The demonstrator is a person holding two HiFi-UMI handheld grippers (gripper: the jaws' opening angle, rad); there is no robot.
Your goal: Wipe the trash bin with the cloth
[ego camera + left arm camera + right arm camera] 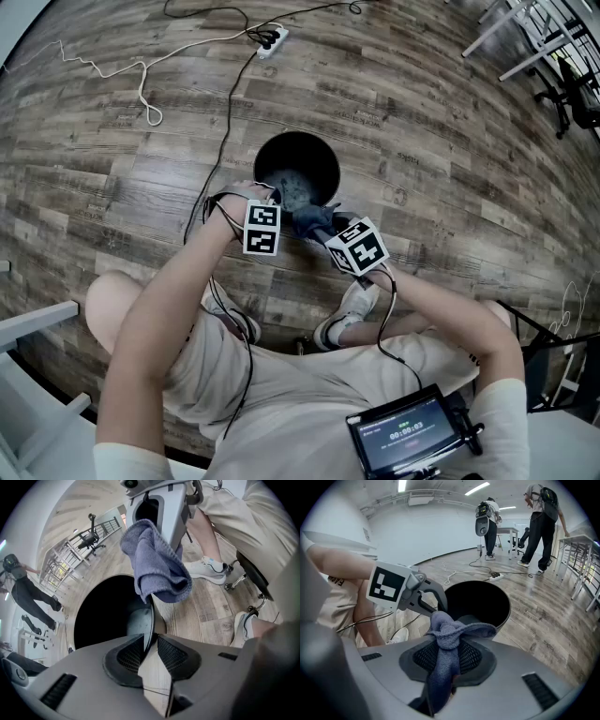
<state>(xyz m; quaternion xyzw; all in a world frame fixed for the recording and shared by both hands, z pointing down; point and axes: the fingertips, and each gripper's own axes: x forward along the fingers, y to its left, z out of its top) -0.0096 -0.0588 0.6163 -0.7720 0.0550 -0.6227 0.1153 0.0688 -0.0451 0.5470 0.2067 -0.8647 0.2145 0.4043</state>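
Left gripper (150,648) is clamped on the trash bin (334,167) rim, bin upright on the floor. Right gripper (446,654) pinches the bunched cloth (157,566) at the near rim; contact unclear. Wiping looks barely started, with most surfaces left.

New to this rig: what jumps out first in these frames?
A black trash bin stands open on the wood floor, just ahead of the seated person's shoes. The left gripper is clamped on its near rim, while the right gripper pinches a blue-grey cloth just over that rim.
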